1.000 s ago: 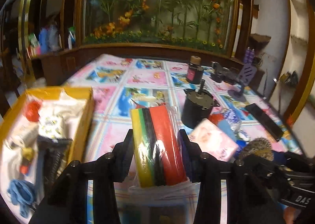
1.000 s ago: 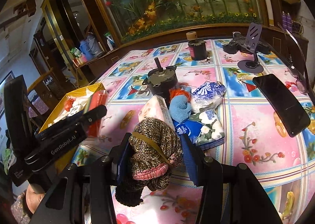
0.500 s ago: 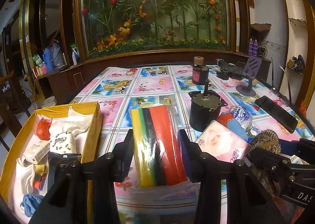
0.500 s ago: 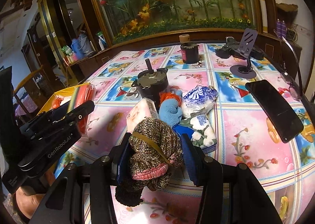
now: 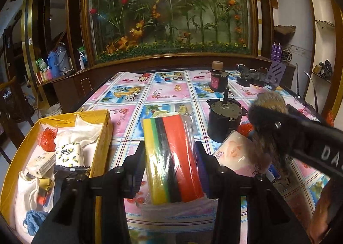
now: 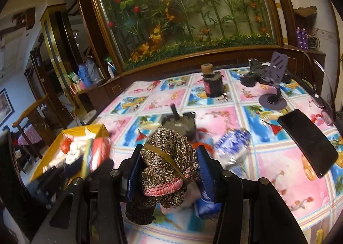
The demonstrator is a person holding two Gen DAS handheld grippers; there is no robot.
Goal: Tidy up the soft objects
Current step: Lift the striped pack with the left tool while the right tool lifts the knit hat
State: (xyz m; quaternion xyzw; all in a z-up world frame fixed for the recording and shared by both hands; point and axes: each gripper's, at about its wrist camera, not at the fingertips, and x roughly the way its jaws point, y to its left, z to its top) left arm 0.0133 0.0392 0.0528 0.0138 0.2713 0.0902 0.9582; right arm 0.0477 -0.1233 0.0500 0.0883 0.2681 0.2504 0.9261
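Blur smears the blue-patterned packets (image 6: 232,143) and the yellow box (image 6: 70,151) in the right wrist view, and the knitted bundle (image 6: 169,166), clamped between the pads of the right gripper (image 6: 169,171) above the patterned tablecloth (image 6: 278,171), hides what lies under it. In the left wrist view the left gripper (image 5: 171,164) grips a plastic-wrapped pack of coloured sponges (image 5: 171,158) just beside the yellow box, where tissue packs (image 5: 68,154) and a red bag (image 5: 48,139) lie on white cloth. The right gripper's dark arm cuts across that view's right side, partly covering the pink tissue pack (image 5: 235,154) near the black motor (image 5: 223,124).
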